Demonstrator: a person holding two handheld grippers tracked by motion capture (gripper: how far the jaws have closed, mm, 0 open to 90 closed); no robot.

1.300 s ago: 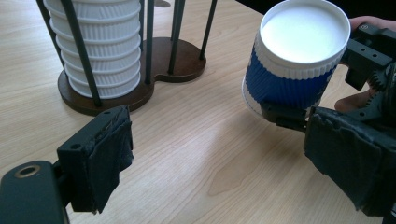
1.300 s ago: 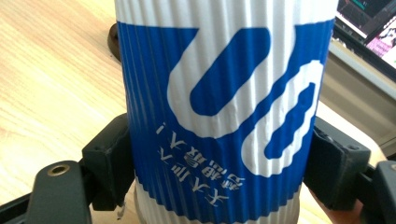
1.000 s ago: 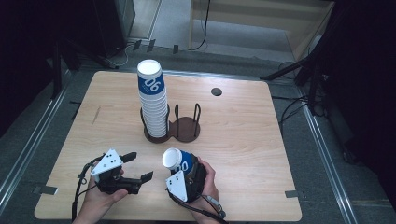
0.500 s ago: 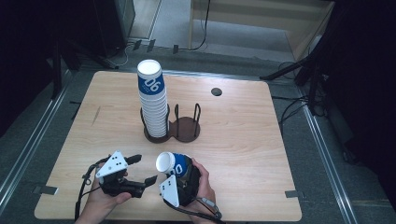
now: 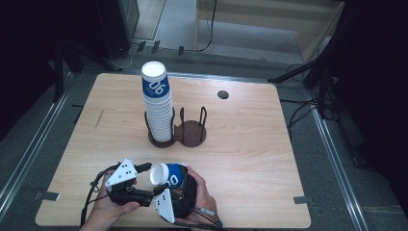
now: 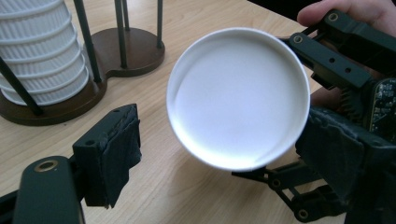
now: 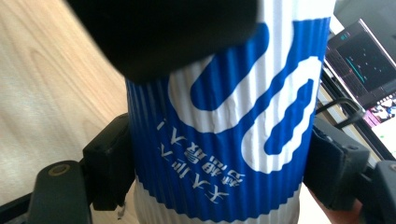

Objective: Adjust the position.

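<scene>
My right gripper (image 5: 177, 183) (image 7: 222, 163) is shut on a blue-and-white ribbed paper cup (image 5: 168, 174) (image 7: 224, 140). It holds the cup on its side near the table's front edge, mouth toward the left. My left gripper (image 5: 146, 182) (image 6: 222, 126) faces that white open mouth (image 6: 238, 98). Its jaws have just been closing, and the cup's rim lies between them. The left pad (image 6: 112, 154) stands clear of the rim, so this gripper is open. A tall stack of the same cups (image 5: 158, 108) (image 6: 42, 51) fills one slot of a brown wooden holder (image 5: 191, 132) (image 6: 126, 44).
The holder's right slot, ringed by thin dark rods, is bare. A round black cable hole (image 5: 222, 94) sits near the table's far edge. A dark blurred shape (image 7: 163, 32) hangs close over the cup in the right gripper view.
The right gripper has carried the cup leftward and laid it over so that its mouth faces the left gripper. The left jaws have narrowed around the rim.
</scene>
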